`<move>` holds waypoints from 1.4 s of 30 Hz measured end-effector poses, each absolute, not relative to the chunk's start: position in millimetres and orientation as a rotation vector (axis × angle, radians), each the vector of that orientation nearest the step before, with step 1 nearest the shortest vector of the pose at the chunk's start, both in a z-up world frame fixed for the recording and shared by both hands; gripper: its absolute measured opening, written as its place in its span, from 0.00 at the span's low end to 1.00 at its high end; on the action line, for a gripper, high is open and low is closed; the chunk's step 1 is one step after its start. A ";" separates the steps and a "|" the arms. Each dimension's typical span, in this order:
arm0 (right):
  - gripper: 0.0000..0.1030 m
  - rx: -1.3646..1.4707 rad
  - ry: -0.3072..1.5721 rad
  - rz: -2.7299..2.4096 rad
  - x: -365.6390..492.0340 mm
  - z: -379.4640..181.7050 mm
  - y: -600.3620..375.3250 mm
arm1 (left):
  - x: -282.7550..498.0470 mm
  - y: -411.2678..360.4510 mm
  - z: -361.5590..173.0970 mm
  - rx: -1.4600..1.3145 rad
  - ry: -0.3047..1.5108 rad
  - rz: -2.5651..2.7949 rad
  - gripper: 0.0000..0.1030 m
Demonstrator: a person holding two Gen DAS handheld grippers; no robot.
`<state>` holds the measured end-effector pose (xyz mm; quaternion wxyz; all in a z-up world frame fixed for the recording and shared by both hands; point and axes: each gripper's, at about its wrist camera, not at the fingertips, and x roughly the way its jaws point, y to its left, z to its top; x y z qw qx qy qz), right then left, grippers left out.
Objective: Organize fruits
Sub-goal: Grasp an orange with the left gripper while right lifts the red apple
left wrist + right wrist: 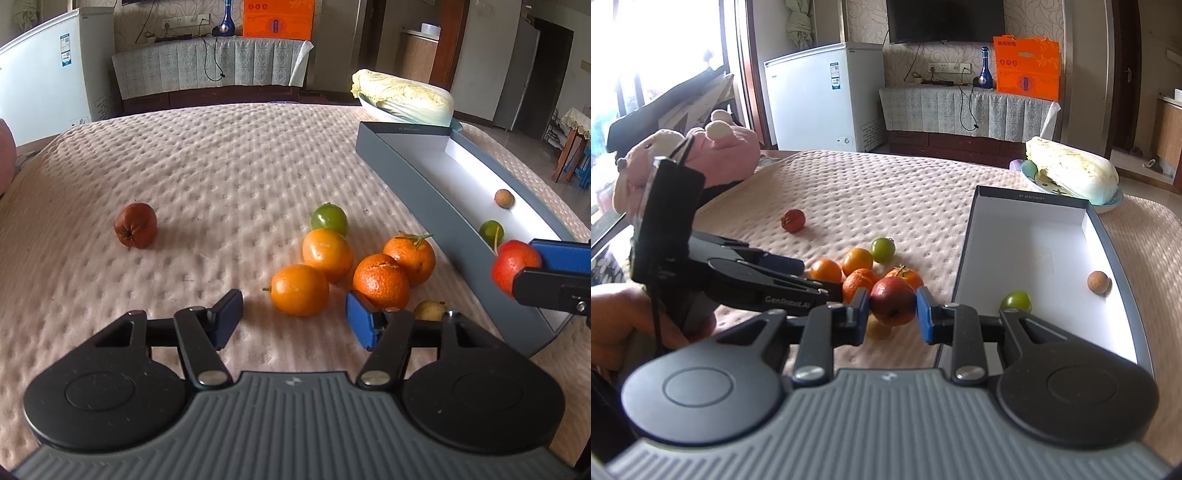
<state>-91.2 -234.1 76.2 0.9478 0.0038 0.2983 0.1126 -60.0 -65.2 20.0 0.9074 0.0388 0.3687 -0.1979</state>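
the right gripper (892, 308) pinches a red fruit (892, 301) between its blue pads, held above the quilted cloth just beside the grey box (1108, 236). the left gripper (293, 315) stands spread and empty over the orange cluster, nearest one orange fruit (300, 290). risk: the smooth round fruit could slip out before clearing the box wall, or the spread fingers could nudge the oranges rolling.

free: bedspread (221, 166) left | blocked: orange cluster (351, 266), box wall (424, 177) right

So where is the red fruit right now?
Clamped in the right hand-held gripper, the red fruit hangs above the table by the grey box's near left edge.
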 end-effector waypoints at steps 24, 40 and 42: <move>0.30 0.001 0.614 0.244 -88.8 74.9 -228.5 | -61.8 -65.1 24.2 0.144 0.752 -0.406 0.43; 0.30 0.007 0.591 0.261 -88.3 76.7 -220.2 | -66.0 -45.9 54.3 0.097 0.700 -0.349 0.43; 0.30 0.010 0.587 0.259 -88.4 77.2 -221.0 | -66.6 -47.7 57.4 0.094 0.692 -0.350 0.43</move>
